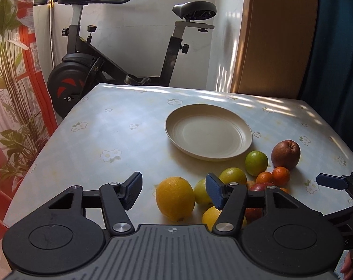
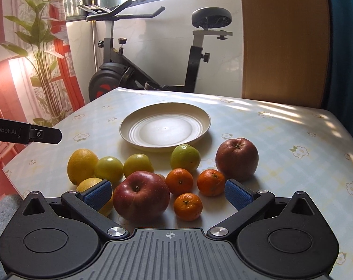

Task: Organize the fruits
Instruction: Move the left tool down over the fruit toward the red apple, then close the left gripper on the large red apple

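The work is only beginning: the plate (image 2: 165,126) is bare and all the fruits lie on the bench (image 2: 281,135) in front of it. The left tool (image 1: 174,192) is half spread and pinches nothing — the lemon (image 1: 175,198) sits between its fingers, not touched. The right tool (image 2: 168,193) is spread wide, with the red apple (image 2: 140,197) just ahead between its fingers. Next, I think, each tool must go forward and press on its fruit, then lift it to the plate.
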{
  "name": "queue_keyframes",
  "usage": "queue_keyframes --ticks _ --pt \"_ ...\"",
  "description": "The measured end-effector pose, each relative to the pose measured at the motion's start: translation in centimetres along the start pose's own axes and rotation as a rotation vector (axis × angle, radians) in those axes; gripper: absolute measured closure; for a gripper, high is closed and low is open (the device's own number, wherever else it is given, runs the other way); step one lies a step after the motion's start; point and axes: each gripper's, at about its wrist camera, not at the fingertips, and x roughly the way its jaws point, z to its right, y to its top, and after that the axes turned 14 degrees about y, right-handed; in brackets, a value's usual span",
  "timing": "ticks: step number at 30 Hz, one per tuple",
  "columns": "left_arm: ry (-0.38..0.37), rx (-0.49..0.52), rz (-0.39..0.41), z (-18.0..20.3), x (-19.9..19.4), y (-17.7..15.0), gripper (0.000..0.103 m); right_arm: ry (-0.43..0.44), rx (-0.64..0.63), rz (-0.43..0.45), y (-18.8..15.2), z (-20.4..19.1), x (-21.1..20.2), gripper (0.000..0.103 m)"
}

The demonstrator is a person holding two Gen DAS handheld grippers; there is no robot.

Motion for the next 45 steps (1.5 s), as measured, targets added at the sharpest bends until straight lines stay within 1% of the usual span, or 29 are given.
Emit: queue_keyframes --ticks 1,3,5,6,7,8,9,10,12,15,18,20,21,23,25,27,31,37,42,45 --pt "-0.001 -0.006 -0.004 -0.1 0.1 0.0 0.045 0.011 -0.005 -0.006 -0.1 0.0 0.1 0.001" --pt "-0.005 -0.009 -0.010 -0.1 0.3 0.0 0.049 0.031 -0.020 -0.017 -0.4 0.0 0.3 0.006" --pt "-0.026 -0.003 -0.011 0.1 0.4 0.0 0.049 0.039 -0.047 -0.032 -0.6 -0.2 0.5 0.011" --pt "-0.043 0.005 -0.013 0.4 0.6 0.1 0.052 0.041 -0.059 -0.038 -0.7 -0.3 0.6 0.013" --pt "-0.062 0.015 -0.014 0.6 0.8 0.1 0.059 0.044 -0.075 -0.047 -0.9 -0.4 0.8 0.018" --pt "-0.076 0.022 -0.013 0.8 0.9 0.1 0.062 0.048 -0.083 -0.053 -1.0 -0.5 0.9 0.023" --pt "-0.080 0.026 -0.005 0.9 0.9 0.1 0.064 0.049 -0.087 -0.056 -1.0 -0.6 0.9 0.026" --pt "-0.085 0.029 0.016 1.2 0.8 0.0 0.064 0.048 -0.089 -0.056 -1.1 -0.6 0.9 0.028" --pt "-0.092 0.035 0.034 1.6 0.7 0.0 0.064 0.058 -0.088 -0.057 -1.1 -0.5 0.9 0.028" --pt "-0.117 0.046 0.026 2.1 0.8 -0.2 0.069 0.070 -0.092 -0.064 -1.2 -0.3 1.0 0.030" --pt "-0.143 0.063 0.030 2.4 0.9 -0.3 0.070 0.091 -0.100 -0.074 -1.4 -0.4 1.1 0.034" --pt "-0.170 0.091 0.035 2.8 0.9 -0.3 0.075 0.100 -0.114 -0.084 -1.5 -0.6 1.3 0.039" --pt "-0.178 0.104 0.035 3.0 1.0 -0.2 0.080 0.105 -0.117 -0.090 -1.5 -0.6 1.4 0.041" --pt "-0.203 0.123 0.029 3.4 1.3 -0.2 0.082 0.118 -0.121 -0.102 -1.7 -0.7 1.7 0.046" --pt "-0.235 0.122 0.009 3.6 1.8 -0.1 0.085 0.123 -0.123 -0.115 -1.8 -0.8 1.9 0.048" --pt "-0.265 0.116 -0.011 3.8 2.3 0.0 0.085 0.127 -0.119 -0.124 -2.0 -0.7 2.0 0.050" --pt "-0.356 0.121 -0.062 4.8 3.4 0.1 0.085 0.133 -0.095 -0.140 -2.2 -0.2 2.4 0.055" --pt "-0.445 0.129 -0.136 6.2 5.0 -0.1 0.085 0.141 -0.076 -0.155 -2.5 0.1 3.0 0.057" --pt "-0.489 0.125 -0.172 6.6 5.7 -0.2 0.085 0.151 -0.067 -0.158 -2.6 0.4 3.3 0.057" --pt "-0.536 0.104 -0.231 6.5 6.5 0.0 0.085 0.153 -0.065 -0.158 -2.5 0.5 3.6 0.057"
